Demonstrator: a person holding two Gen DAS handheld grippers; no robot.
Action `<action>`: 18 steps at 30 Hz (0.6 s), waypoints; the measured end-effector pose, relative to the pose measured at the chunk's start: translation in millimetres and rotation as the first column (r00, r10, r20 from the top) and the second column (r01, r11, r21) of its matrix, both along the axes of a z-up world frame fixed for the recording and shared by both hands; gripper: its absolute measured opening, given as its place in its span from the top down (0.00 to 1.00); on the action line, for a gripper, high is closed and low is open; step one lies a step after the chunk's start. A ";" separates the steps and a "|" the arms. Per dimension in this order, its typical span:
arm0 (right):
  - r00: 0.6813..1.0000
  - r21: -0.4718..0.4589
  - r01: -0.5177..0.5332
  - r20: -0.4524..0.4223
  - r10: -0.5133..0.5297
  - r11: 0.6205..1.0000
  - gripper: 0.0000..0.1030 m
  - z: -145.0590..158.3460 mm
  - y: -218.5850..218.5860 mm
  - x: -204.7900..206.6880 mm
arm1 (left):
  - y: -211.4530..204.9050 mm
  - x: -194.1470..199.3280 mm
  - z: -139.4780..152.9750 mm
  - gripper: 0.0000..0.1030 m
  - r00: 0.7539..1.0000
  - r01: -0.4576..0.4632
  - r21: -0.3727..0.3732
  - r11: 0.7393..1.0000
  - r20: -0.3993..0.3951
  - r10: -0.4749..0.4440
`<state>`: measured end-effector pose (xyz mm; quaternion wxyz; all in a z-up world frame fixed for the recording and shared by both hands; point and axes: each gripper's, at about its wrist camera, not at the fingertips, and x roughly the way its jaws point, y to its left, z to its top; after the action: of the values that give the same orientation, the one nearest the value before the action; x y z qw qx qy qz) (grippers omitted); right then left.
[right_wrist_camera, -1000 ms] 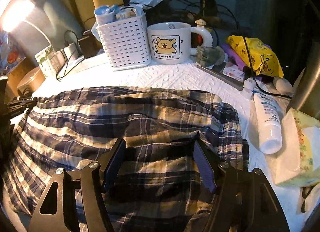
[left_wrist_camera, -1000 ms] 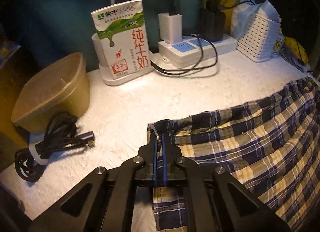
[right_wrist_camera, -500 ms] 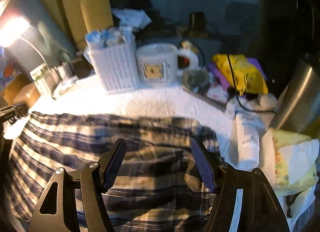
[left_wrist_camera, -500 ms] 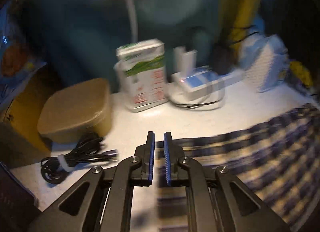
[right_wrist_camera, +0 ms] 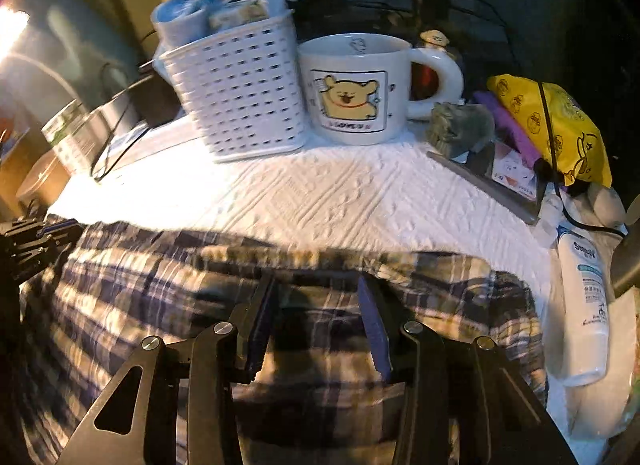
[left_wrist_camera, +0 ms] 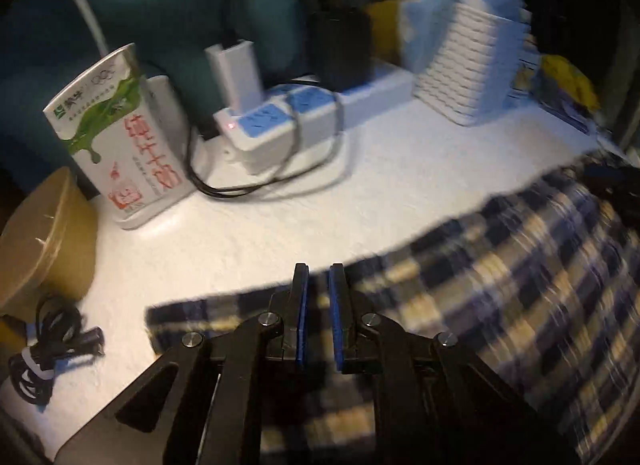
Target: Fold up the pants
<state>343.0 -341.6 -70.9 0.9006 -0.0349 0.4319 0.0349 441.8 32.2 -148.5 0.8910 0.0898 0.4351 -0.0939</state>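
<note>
**Plaid pants flat amid crowded clutter**

The pants (right_wrist_camera: 304, 321) lie spread on the white surface (right_wrist_camera: 320, 197). The left gripper (left_wrist_camera: 319, 285) hovers at their edge, jaws slightly parted and empty; the right gripper (right_wrist_camera: 316, 301) hangs above the cloth, jaws spread wide. Only the left view shows the milk carton (left_wrist_camera: 120, 137), power strip (left_wrist_camera: 288, 125) and coiled cable (left_wrist_camera: 48, 353). Only the right shows the bear mug (right_wrist_camera: 360, 89) and lotion bottle (right_wrist_camera: 584, 301). The white basket (right_wrist_camera: 240, 97) appears in both.

Both wrist views sit low and close over the blue-and-cream plaid pants (left_wrist_camera: 500, 285) (right_wrist_camera: 160, 297), facing the white slotted plastic basket (left_wrist_camera: 472, 69) (right_wrist_camera: 240, 93) from opposite ends; both share it.
</note>
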 end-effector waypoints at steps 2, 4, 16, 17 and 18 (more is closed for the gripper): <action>1.000 -0.008 0.011 0.001 -0.011 1.000 0.58 0.8 -0.1 2.7 | 2.6 7.7 1.8 0.90 0.999 -0.051 0.017 0.999 0.002 0.051; 1.000 -0.022 0.025 0.006 -0.025 0.999 0.58 3.3 0.8 0.6 | 5.5 4.8 10.0 0.90 0.998 -0.069 -0.004 0.998 0.011 0.069; 0.980 -0.020 -0.197 0.029 0.197 0.980 0.53 20.5 72.0 -84.2 | -41.4 -132.3 34.5 0.66 0.996 0.077 -0.121 0.990 0.042 -0.073; 0.976 -0.021 -0.218 0.018 0.218 0.976 0.52 15.8 78.1 -91.6 | -46.8 -140.6 31.3 0.66 0.996 0.080 -0.122 0.989 0.034 -0.076; 0.974 -0.022 -0.228 0.006 0.228 0.973 0.52 10.4 82.3 -99.0 | -51.0 -151.5 26.9 0.66 0.996 0.087 -0.124 0.989 0.022 -0.085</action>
<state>244.1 -259.3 -60.5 0.8921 -0.0937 0.4216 0.1332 290.3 -18.9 -121.6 0.8936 0.0535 0.4166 -0.1584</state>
